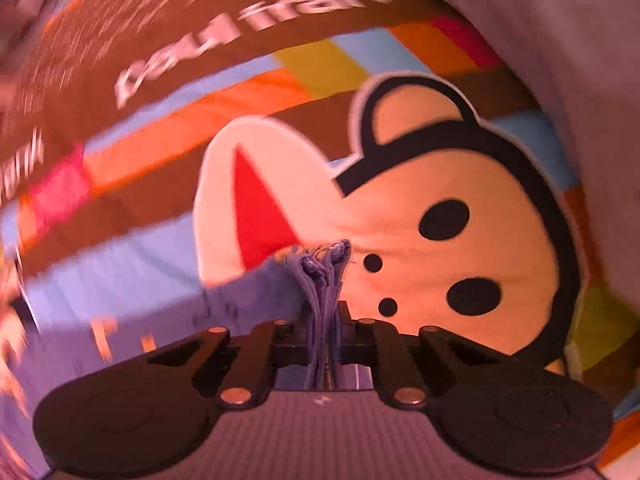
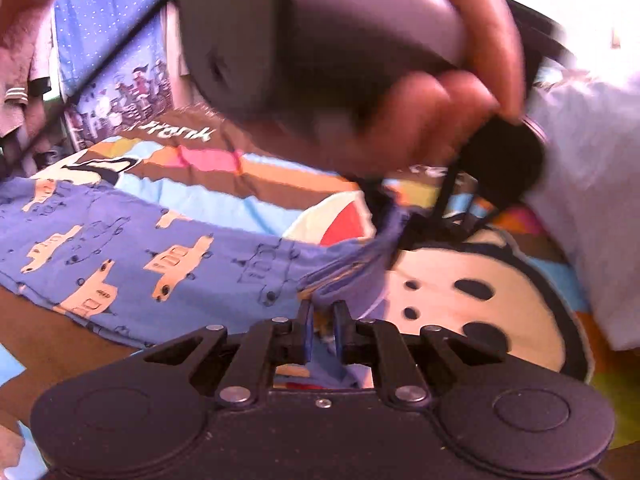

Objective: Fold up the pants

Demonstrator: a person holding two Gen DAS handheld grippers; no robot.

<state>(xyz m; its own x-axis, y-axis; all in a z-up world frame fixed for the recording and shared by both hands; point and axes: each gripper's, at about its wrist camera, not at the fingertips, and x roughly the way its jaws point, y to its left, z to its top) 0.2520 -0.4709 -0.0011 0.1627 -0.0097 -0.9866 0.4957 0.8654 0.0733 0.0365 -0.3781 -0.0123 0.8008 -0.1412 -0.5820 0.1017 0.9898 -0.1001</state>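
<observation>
The blue pants (image 2: 132, 264) with cream truck prints lie on a cartoon-monkey bedspread, stretching from the left toward the middle of the right wrist view. My left gripper (image 1: 324, 312) is shut on a bunched blue hem of the pants (image 1: 320, 276), held over the monkey face. In the right wrist view the left gripper (image 2: 394, 216) hangs above with a hand around its handle, pinching the pants' end. My right gripper (image 2: 322, 308) sits just below that bunched end, jaws close together with a narrow gap; I cannot tell whether fabric lies between them.
The bedspread (image 1: 480, 208) has a brown band with white lettering and coloured stripes. A white cloth or pillow (image 2: 592, 184) lies at the right. A blue starry curtain (image 2: 104, 28) and a dark diagonal bar stand at the far left.
</observation>
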